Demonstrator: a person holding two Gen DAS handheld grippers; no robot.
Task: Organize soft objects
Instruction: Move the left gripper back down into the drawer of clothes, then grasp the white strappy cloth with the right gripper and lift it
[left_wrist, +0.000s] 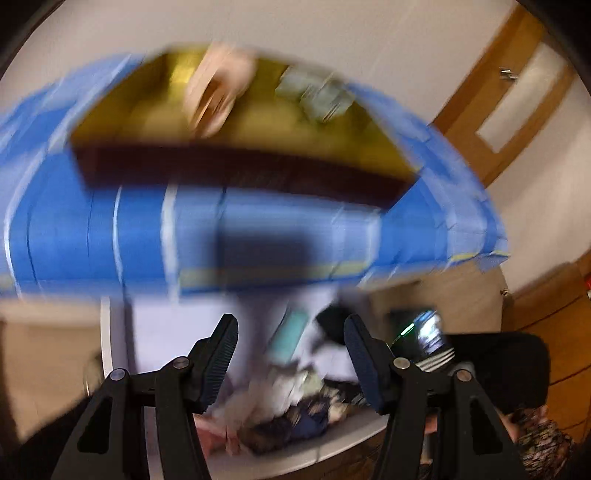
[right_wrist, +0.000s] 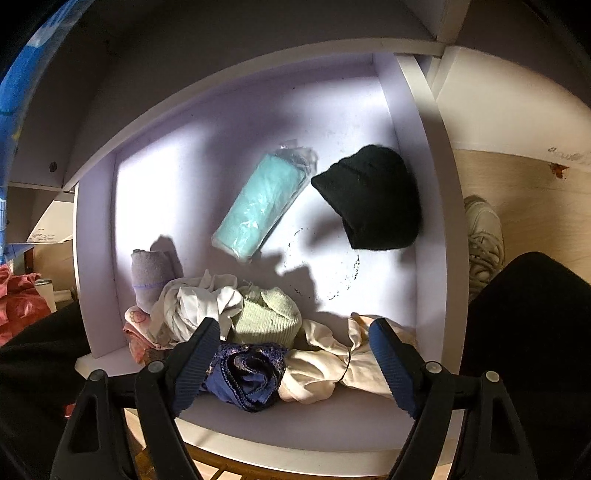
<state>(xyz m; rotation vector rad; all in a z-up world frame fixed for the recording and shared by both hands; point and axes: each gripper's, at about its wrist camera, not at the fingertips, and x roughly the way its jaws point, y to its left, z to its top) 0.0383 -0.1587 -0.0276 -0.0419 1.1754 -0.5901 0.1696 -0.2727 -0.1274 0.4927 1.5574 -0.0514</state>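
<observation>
In the right wrist view a white drawer (right_wrist: 432, 206) holds soft items: a teal bundle in clear plastic (right_wrist: 260, 206), a black knit piece (right_wrist: 373, 199), a grey sock (right_wrist: 151, 271), white cloth (right_wrist: 195, 302), a pale green knit roll (right_wrist: 269, 317), dark blue lace fabric (right_wrist: 247, 373) and cream cloth (right_wrist: 321, 369). My right gripper (right_wrist: 291, 332) is open and empty above the front pile. My left gripper (left_wrist: 291, 328) is open and empty above the same drawer (left_wrist: 107, 339); that view is heavily blurred.
In the left wrist view a blue-covered surface (left_wrist: 221, 229) carries a yellow-lined box (left_wrist: 258, 122). A wooden door (left_wrist: 517, 96) stands at the right. In the right wrist view a light shoe (right_wrist: 484, 240) rests on the wood floor, and red fabric (right_wrist: 18, 299) lies at the left.
</observation>
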